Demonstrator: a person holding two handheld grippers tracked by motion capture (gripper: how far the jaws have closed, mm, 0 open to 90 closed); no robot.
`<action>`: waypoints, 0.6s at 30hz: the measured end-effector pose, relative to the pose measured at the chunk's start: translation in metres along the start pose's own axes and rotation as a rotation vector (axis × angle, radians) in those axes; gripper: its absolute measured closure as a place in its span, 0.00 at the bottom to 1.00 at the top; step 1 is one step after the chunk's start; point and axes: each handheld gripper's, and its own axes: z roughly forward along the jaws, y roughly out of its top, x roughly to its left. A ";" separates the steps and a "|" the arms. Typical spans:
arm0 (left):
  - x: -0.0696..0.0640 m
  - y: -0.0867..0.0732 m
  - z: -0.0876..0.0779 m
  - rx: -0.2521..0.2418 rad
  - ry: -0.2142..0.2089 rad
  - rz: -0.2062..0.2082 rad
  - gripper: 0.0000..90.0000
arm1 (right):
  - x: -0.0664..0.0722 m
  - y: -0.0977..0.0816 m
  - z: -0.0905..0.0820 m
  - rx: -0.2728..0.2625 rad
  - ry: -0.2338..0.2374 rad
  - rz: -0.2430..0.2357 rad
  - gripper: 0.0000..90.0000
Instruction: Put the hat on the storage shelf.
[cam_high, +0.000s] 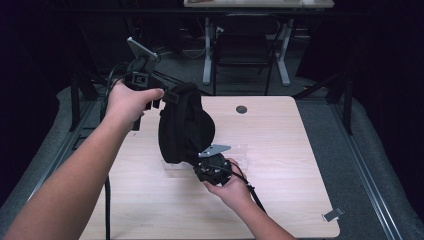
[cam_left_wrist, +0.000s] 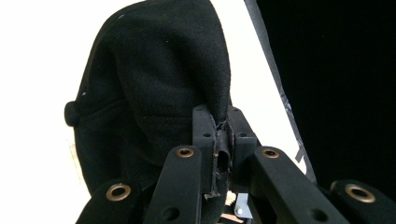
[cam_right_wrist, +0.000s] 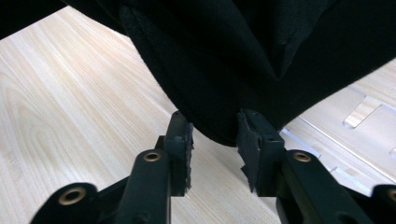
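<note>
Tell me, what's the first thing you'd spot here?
A black cap hangs in the air over the middle of the wooden table. The left tongs pinch its top edge shut, holding it up. The right tongs sit open just under its bottom edge, with a clear plastic tray lying flat on the table beyond.

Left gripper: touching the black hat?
Touching. Left gripper view shows the left gripper with jaws pinched shut on the hat edge, fabric between them.
</note>
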 end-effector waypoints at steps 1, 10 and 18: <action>-0.002 0.000 0.000 -0.002 -0.001 0.001 0.95 | 0.000 0.000 -0.002 0.006 -0.002 -0.003 0.75; -0.009 0.004 0.003 -0.002 0.006 0.012 0.95 | -0.004 -0.003 -0.011 -0.017 0.015 0.000 0.82; -0.015 0.006 0.007 -0.004 -0.002 0.025 0.95 | -0.011 -0.006 -0.012 -0.028 0.044 0.042 0.85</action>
